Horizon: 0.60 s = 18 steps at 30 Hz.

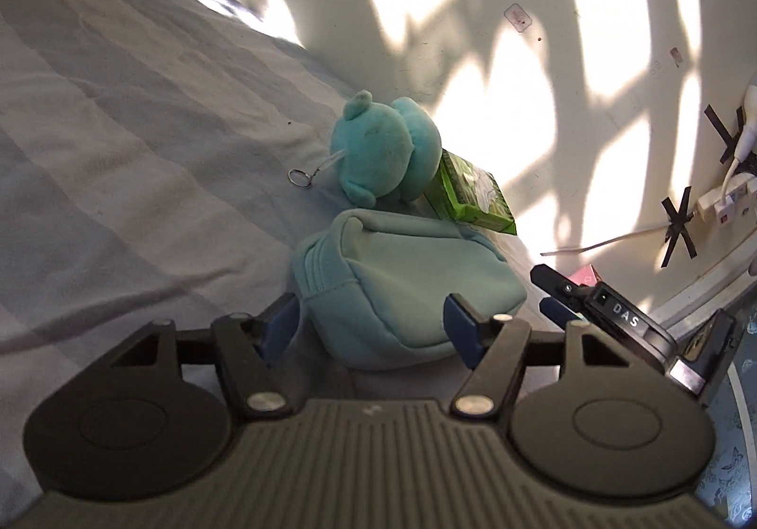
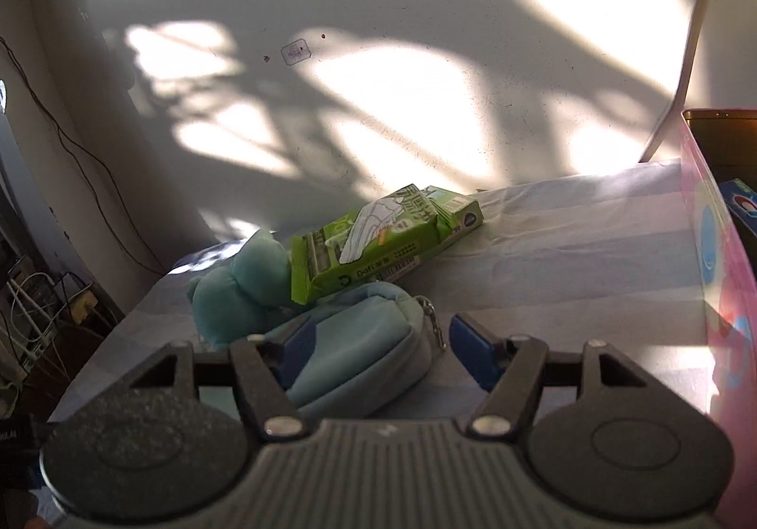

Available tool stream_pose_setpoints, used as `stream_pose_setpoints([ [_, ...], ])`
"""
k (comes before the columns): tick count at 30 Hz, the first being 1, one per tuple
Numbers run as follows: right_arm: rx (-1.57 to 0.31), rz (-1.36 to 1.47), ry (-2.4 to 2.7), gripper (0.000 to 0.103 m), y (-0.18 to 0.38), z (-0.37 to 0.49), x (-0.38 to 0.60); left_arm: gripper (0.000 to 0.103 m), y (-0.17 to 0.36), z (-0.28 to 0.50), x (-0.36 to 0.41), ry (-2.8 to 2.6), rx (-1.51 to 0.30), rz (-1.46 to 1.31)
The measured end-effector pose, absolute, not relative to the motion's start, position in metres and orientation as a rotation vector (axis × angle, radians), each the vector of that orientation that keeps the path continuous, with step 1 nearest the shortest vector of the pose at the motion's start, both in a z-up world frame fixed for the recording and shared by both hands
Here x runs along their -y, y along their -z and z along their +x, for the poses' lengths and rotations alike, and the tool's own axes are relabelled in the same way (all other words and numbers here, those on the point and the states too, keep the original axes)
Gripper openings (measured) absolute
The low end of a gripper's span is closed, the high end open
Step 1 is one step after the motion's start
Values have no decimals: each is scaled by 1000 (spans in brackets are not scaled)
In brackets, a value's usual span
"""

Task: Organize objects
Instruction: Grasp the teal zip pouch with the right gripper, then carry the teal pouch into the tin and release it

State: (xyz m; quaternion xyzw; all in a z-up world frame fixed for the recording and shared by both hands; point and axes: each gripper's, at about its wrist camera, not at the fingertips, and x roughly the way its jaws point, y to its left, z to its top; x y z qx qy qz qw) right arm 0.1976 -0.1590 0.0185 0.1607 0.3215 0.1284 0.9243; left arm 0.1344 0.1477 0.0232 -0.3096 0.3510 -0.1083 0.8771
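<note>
A light teal fabric pouch (image 1: 392,287) lies on the striped bedsheet (image 1: 118,141). My left gripper (image 1: 371,325) is open, its blue pads on either side of the pouch's near end. A teal plush toy (image 1: 385,150) with a key ring lies just behind the pouch, leaning on a green box (image 1: 470,193). In the right wrist view the pouch (image 2: 350,349), the plush (image 2: 241,287) and the green box (image 2: 378,240) show again. My right gripper (image 2: 381,347) is open around the pouch's right end; its left pad touches the pouch. The right gripper also shows in the left wrist view (image 1: 558,292).
A pink box (image 2: 719,264) stands at the right edge of the bed, with a blue packet (image 2: 743,202) inside. A sunlit wall (image 2: 378,56) rises right behind the objects. Power sockets and cables (image 1: 728,193) hang on the wall at right.
</note>
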Motion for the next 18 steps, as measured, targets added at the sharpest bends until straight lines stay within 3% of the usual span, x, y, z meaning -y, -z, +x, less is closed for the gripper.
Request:
stream_pose_setpoints([
  [2,-732,354,-253,63,-4,217,157,64,-13,146,-146,235,-766,-651],
  [3,-789,393,-293,52,6,222,155,58,-12,146,-144,221,-746,-625],
  [4,-781,395,-273,47,10,219,152,54,-13,146,-142,217,-744,-590],
  [8,-735,292,-237,40,-3,179,145,51,-22,126,-144,272,-717,-545],
  [18,-479,302,-138,39,-43,84,192,50,-53,87,-90,394,-642,-417],
])
